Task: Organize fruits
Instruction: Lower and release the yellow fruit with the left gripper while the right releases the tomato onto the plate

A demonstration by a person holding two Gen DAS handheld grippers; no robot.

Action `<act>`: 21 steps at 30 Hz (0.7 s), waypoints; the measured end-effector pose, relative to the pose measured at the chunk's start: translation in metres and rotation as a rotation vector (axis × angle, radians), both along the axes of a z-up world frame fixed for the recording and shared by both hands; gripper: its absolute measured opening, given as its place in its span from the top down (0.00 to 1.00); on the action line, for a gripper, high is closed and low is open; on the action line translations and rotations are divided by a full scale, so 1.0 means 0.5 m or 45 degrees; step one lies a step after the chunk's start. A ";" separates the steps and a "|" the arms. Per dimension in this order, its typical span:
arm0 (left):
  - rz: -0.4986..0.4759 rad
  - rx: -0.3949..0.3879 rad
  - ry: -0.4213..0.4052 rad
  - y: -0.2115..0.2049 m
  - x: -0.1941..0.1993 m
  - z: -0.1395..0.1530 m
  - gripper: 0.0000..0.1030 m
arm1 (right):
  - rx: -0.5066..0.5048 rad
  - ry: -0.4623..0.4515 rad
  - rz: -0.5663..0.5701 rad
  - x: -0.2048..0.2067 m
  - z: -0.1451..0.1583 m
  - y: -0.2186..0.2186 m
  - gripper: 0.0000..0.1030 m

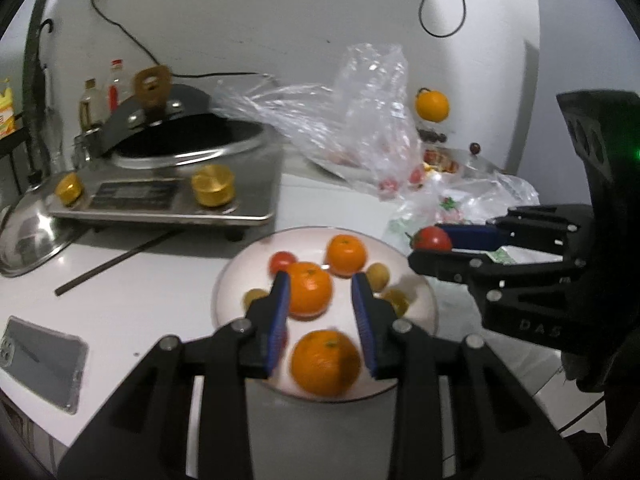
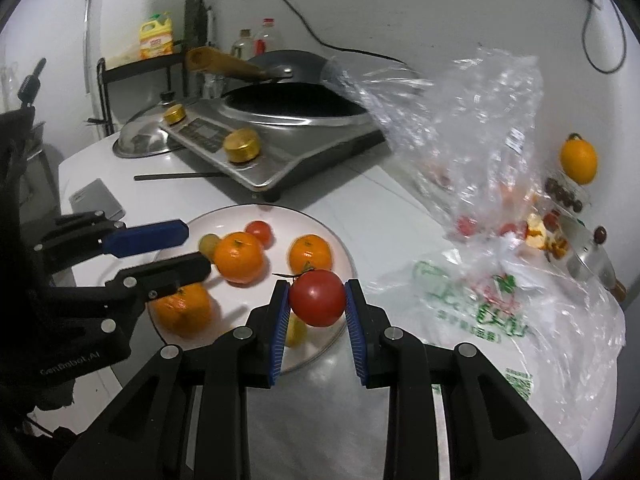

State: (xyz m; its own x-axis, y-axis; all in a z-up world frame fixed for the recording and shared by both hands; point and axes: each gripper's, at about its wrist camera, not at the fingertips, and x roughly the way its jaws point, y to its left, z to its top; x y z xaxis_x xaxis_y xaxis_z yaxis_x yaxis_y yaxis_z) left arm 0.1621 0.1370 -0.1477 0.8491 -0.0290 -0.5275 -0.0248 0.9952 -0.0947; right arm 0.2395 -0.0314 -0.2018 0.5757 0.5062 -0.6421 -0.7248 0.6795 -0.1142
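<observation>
A white plate (image 1: 240,272) (image 2: 240,216) holds three oranges (image 1: 309,289) (image 2: 239,257), a small tomato (image 1: 282,262) (image 2: 260,231) and a few small yellow fruits (image 1: 378,275). My left gripper (image 1: 320,300) (image 2: 184,250) is open and empty, hovering over the plate above the oranges. My right gripper (image 2: 317,300) (image 1: 430,246) is shut on a red tomato (image 2: 317,298) (image 1: 432,239) and holds it above the plate's right edge.
An induction cooker (image 1: 160,196) (image 2: 276,144) with a wok stands behind the plate. Clear plastic bags (image 1: 360,120) (image 2: 480,128) with more fruit lie at the right. A phone (image 1: 40,360), a pot lid (image 1: 28,236) and a chopstick (image 1: 116,260) lie left.
</observation>
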 end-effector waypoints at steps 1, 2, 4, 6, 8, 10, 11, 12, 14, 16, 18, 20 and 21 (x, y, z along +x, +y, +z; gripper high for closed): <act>0.012 0.000 -0.002 0.011 -0.005 -0.001 0.68 | -0.003 0.003 0.008 -0.001 -0.002 0.010 0.71; 0.020 -0.002 -0.002 0.018 -0.009 -0.002 0.68 | -0.006 0.007 0.015 -0.002 -0.005 0.018 0.71; 0.035 -0.009 -0.004 0.034 -0.014 -0.004 0.68 | -0.015 0.019 0.029 -0.003 -0.012 0.036 0.71; 0.045 -0.014 -0.005 0.046 -0.020 -0.007 0.68 | -0.028 0.038 0.044 -0.004 -0.022 0.055 0.71; 0.053 -0.016 -0.004 0.056 -0.023 -0.010 0.67 | -0.036 0.055 0.051 -0.005 -0.032 0.068 0.71; 0.059 -0.021 -0.002 0.063 -0.025 -0.014 0.67 | -0.044 0.075 0.058 -0.005 -0.043 0.079 0.71; 0.062 -0.024 -0.002 0.067 -0.027 -0.015 0.67 | -0.051 0.085 0.061 -0.004 -0.049 0.086 0.71; 0.063 -0.026 -0.002 0.070 -0.028 -0.016 0.67 | -0.057 0.093 0.061 -0.004 -0.053 0.089 0.71; 0.068 -0.029 -0.002 0.077 -0.030 -0.020 0.67 | -0.073 0.112 0.057 -0.001 -0.065 0.098 0.71; 0.072 -0.031 0.000 0.082 -0.030 -0.022 0.67 | -0.088 0.124 0.052 0.001 -0.074 0.104 0.71; 0.076 -0.031 0.003 0.086 -0.031 -0.025 0.66 | -0.098 0.133 0.048 0.002 -0.081 0.106 0.71; 0.078 -0.032 0.003 0.089 -0.032 -0.027 0.66 | -0.100 0.137 0.044 0.004 -0.082 0.107 0.71; 0.079 -0.032 0.006 0.089 -0.031 -0.028 0.66 | -0.102 0.137 0.042 0.005 -0.083 0.107 0.71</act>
State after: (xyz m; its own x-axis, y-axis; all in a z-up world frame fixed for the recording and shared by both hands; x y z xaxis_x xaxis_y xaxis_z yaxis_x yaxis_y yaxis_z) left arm 0.1465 0.1813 -0.1615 0.8472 0.0103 -0.5312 -0.0870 0.9890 -0.1196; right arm 0.2422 0.0222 -0.2432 0.4851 0.4682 -0.7385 -0.7578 0.6466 -0.0879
